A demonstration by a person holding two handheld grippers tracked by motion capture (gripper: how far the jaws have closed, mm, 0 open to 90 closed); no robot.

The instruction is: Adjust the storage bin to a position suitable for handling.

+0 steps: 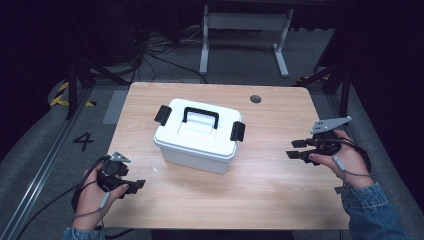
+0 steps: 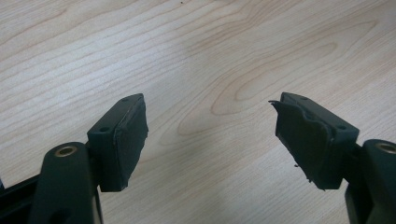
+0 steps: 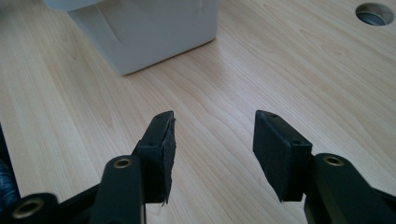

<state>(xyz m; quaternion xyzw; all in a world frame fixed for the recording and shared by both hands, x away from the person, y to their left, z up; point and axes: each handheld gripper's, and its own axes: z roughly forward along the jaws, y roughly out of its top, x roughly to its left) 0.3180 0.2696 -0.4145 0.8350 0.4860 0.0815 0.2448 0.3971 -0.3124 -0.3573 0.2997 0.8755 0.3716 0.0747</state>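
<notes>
Sitting on a light wood table (image 1: 280,200) in a dark room, grey floor and cables behind: white plastic box (image 1: 197,137), roughly centre, turned slightly off square to the table edge.

Judging handling: rigid moulded plastic, likely light unless loaded, contents unknown. Smooth glossy walls, probably slippery for flat pads, so not squeezing the sides. Best hold looking like the black handle (image 1: 200,114) on the lid: narrow bar, standing proud, fitting between the jaws. Lifting by the handle only working while both latches are staying shut, otherwise lid coming off alone. For opening, going for the black latch (image 1: 162,114) at the left end and the black latch (image 1: 237,131) at the right end, one per gripper; expecting stiff snap action, box possibly sliding, so bracing it.

Looking at it: white body, white lid with rounded corners and a recessed centre, rim lip around the top, three black fittings. Both latches appearing closed, lid seated.

Left gripper (image 1: 134,185) resting near the near-left table edge, jaws spread, pinching nothing, bare wood between the pads (image 2: 128,140). Right gripper (image 1: 295,150) hovering right of the box, well apart from it, jaws partly spread, holding nothing, pointing toward the box corner (image 3: 144,32).
</notes>
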